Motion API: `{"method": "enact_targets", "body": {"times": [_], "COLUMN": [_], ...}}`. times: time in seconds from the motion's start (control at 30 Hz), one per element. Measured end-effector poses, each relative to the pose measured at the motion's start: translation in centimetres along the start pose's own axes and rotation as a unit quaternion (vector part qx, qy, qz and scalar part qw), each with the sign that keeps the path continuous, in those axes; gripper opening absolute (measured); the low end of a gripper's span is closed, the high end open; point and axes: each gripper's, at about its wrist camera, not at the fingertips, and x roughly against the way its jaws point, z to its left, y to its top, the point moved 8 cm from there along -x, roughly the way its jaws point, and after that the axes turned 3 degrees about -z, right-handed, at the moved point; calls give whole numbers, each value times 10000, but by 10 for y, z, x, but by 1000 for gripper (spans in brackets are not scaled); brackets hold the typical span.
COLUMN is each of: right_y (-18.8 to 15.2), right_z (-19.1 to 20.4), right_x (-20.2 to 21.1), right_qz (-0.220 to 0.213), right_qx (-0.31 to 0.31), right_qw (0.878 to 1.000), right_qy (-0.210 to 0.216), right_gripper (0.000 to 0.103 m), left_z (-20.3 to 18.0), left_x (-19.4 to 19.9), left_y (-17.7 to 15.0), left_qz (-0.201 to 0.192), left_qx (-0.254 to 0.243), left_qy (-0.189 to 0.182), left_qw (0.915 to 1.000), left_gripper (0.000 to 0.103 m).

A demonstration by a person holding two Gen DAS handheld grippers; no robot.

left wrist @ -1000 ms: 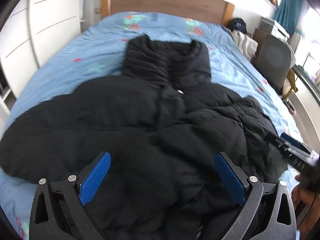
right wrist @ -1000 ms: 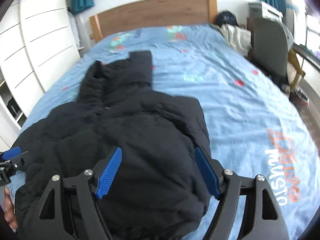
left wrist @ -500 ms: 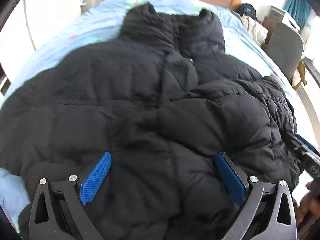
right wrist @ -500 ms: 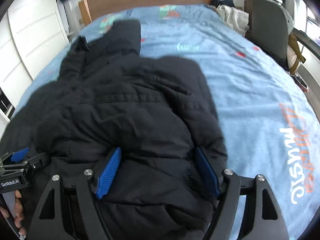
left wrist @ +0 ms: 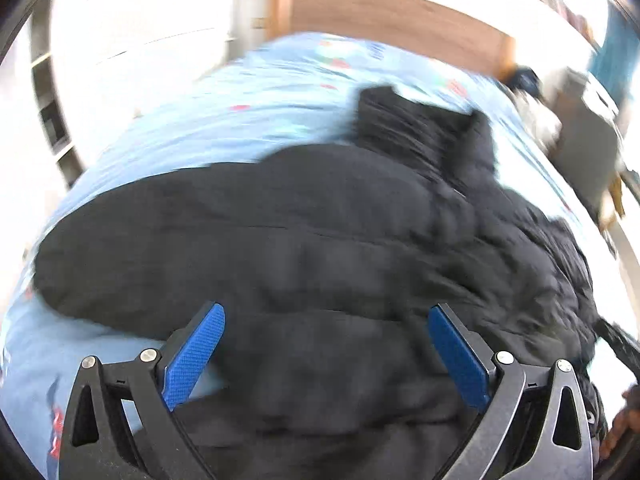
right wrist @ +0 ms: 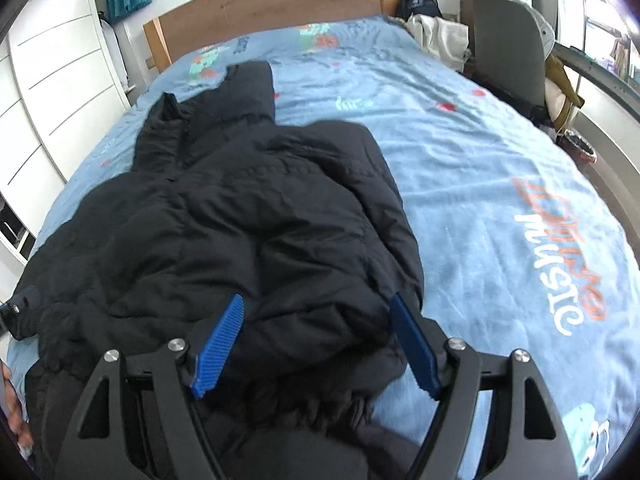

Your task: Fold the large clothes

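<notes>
Blue bedspread carries a black puffer jacket; each hand-held gripper, left and right, gapes wide, empty.

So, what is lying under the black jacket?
The black jacket lies on the light blue bedcover, visible all around it. The cover beneath the jacket, and any print there, is hidden.

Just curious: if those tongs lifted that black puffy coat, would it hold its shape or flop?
The black puffy coat would probably flop; it lies slumped in soft folds on the bed. Its quilted bulk suggests lightness for its size. Its smooth-looking shell may slip.
</notes>
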Motion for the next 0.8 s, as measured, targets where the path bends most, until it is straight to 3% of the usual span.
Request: {"method": "enact_targets", "body": {"times": [0.17,0.23,0.37,0.47,0.6,0.73,0.8], "right_y": [-7,-10,-16,-18,-20,-20,-21], "right_z": [10,15,28,38,42,40,37], "right_x": [38,49,68,78,89,98,105], "right_qz": [-199,-244,-300,-304,-337,-379,-400], "right_qx": [-87,-132,-153,-87,-84,-13,26], "right_qw": [9998,9996,9994,9995,9994,9991,9989], "right_qy": [5,14,28,3,-30,-163,-233], "right_gripper": [75,75,75,75,75,75,75], "left_z": [127,172,255,312,346,375,376], "left_x": [-8,-8,-16,-26,-45,-64,-69], "left_y": [-4,-14,-32,-46,-54,-56,-55], "left_qz": [203,263,353,390,428,287,246], "left_qx": [1130,1554,2507,3337,4023,4841,5030], "left_qy": [301,352,335,186,-143,-634,-820], "left_qw": [9929,9869,9668,9417,9144,8722,8600], "left_gripper": [99,99,94,91,90,73,65]}}
